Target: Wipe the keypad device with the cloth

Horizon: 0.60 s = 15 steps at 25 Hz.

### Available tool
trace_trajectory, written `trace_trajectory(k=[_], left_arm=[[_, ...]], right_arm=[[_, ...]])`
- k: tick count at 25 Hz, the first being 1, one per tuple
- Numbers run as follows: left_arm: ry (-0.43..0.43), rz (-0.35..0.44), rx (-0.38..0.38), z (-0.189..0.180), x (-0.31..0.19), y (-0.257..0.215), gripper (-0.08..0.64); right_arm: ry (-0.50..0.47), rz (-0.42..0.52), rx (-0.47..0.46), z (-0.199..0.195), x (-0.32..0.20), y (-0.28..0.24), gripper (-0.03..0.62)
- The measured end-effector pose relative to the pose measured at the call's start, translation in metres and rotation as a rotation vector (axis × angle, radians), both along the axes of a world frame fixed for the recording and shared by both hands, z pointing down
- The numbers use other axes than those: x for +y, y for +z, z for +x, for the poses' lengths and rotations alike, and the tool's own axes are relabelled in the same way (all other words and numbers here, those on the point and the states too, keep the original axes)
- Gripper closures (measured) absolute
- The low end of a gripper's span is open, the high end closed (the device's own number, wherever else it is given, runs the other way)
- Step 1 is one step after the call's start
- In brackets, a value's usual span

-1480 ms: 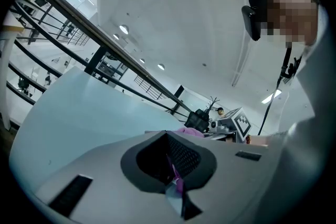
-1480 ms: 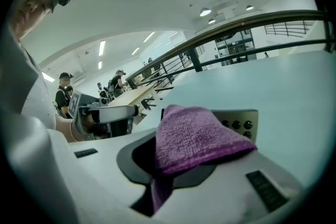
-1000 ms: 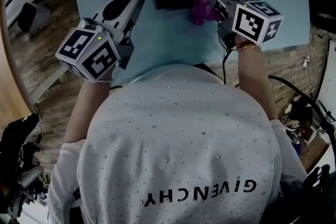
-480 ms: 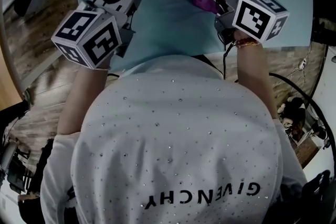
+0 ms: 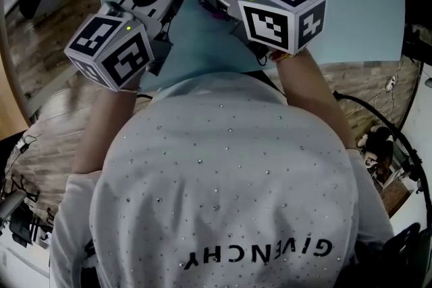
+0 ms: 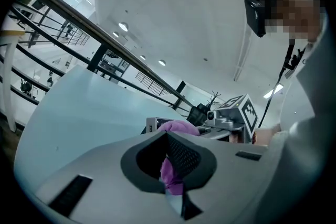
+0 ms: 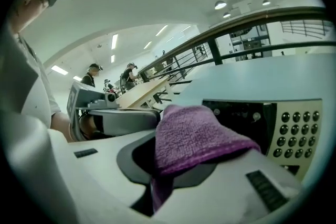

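op: gripper status?

eng: Your right gripper (image 7: 167,165) is clamped on the cloth (image 7: 199,136). It's purple terry, with a fold bunched over the jaw tips and a tail hanging down between them. Your left gripper (image 6: 167,138) has its jaws pressed together, with nothing pinched that I can make out. The purple in the gap behind its tips reads to me as the same cloth seen beyond it, not a second grip.

op: where's the target?

eng: The keypad device (image 7: 262,118) sits at the far side of the table (image 5: 351,10), right in front of your right gripper. The cloth is at the device's dark screen end. The button grid (image 7: 296,128) to the right of it is uncovered. I can't tell if the cloth touches the face or hangs just off it. Your left gripper's tip is just beside the cloth, off the device.

op: how far along?

eng: My read: cloth in hand and at the device, wipe at most partly done. No view shows dirt or a clean streak, so there's no proof of coverage. Left for you, as I judge it: the button grid and the rest of the face.
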State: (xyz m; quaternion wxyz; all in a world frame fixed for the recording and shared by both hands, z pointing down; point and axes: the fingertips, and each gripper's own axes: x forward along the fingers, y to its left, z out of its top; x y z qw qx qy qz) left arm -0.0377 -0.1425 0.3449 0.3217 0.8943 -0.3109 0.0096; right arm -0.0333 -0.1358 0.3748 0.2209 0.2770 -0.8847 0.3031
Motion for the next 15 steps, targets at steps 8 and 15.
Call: trace_trajectory(k=[8,15], left_arm=[[0.031,-0.009,0.023,0.002,-0.004,0.004,0.560],[0.043,-0.018,0.040,0.003,-0.012,0.015,0.560]], right_arm=[[0.187,-0.038,0.010,0.047,-0.017,0.008,0.557],[0.317,-0.043,0.043,0.097,-0.026,0.013,0.557]])
